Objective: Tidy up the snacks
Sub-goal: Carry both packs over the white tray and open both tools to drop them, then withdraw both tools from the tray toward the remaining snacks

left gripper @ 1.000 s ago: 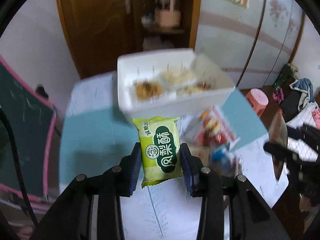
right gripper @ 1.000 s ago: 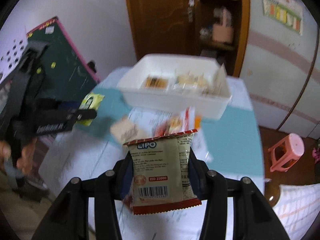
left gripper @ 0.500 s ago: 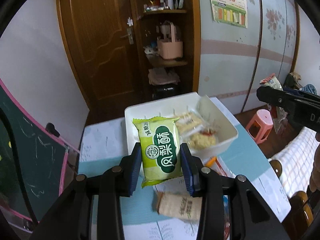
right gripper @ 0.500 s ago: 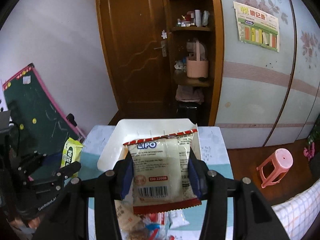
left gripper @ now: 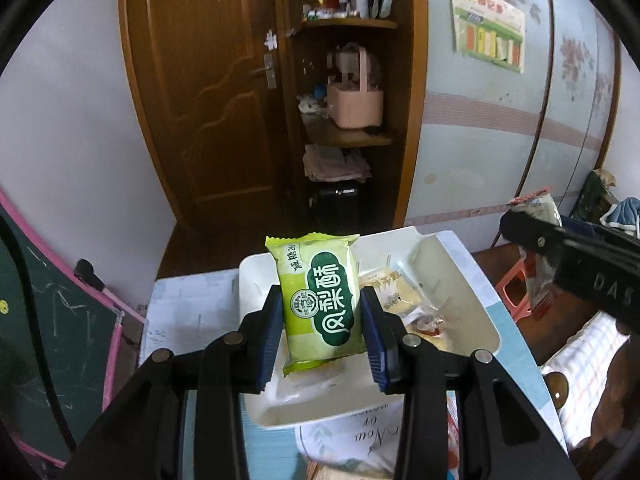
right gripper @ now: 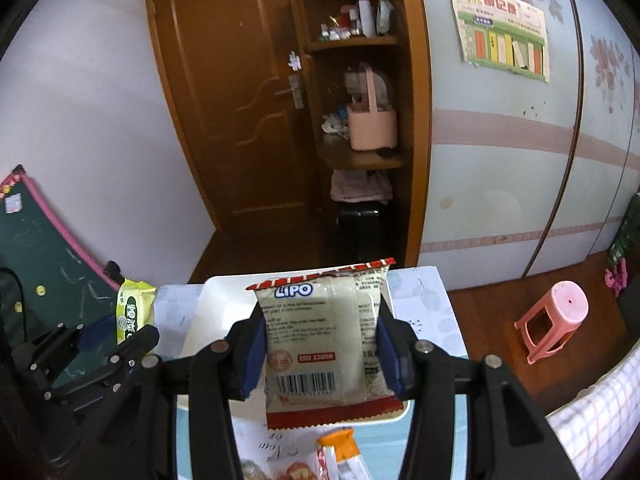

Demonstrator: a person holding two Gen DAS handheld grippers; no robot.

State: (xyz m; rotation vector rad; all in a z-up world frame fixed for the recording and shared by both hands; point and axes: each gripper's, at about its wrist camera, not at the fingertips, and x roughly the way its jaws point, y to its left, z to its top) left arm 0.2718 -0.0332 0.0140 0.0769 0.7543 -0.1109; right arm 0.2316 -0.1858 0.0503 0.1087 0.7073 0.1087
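Above the white divided tray (left gripper: 476,280) on the table, the left gripper (left gripper: 322,320) pinches a green pineapple-cake packet (left gripper: 320,300) upright between its blue pads, while the right gripper (right gripper: 322,344) clamps a red-edged Lipo biscuit packet (right gripper: 324,340) over the same tray.

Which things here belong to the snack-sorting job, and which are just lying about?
Job:
- green snack packet, clamped in the left gripper
- LIPO packet, clamped in the right gripper
- white tray holding wrapped snacks

Lying about:
- pink stool
- pink basket
- chalkboard
- wall poster
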